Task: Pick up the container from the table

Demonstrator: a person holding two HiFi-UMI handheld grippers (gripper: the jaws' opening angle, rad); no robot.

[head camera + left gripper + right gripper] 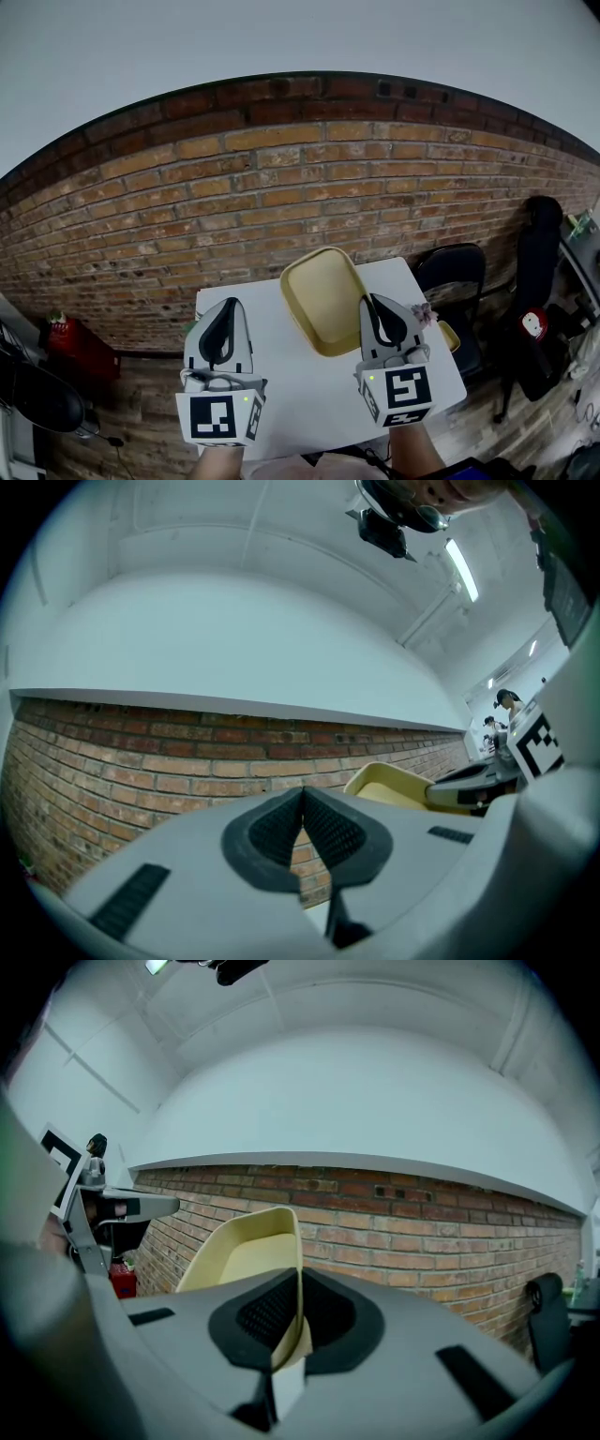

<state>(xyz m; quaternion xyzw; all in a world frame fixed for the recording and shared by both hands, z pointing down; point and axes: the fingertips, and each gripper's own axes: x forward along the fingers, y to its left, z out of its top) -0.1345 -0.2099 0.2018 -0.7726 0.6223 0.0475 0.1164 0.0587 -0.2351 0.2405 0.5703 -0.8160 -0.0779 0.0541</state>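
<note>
Your right tool (298,1309) is clenched on only 1 thin rim of the yellow container (322,298), which hangs tilted above the surface (291,384). Your left tool (302,829) is clenched and empty. If you jerk, I think the rim can slip out.

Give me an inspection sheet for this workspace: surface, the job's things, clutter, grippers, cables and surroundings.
Surface: white table, set against a brick wall.
Job's things: yellow container, tilted up on edge, nothing inside it.
Clutter: small yellow item at the table's right edge, too small to identify.
Grippers: right gripper shut on the container's rim; left gripper shut with nothing between its jaws.
Cables: nothing seen.
Surroundings: brick wall; black chair to the right; red object on the floor to the left.
</note>
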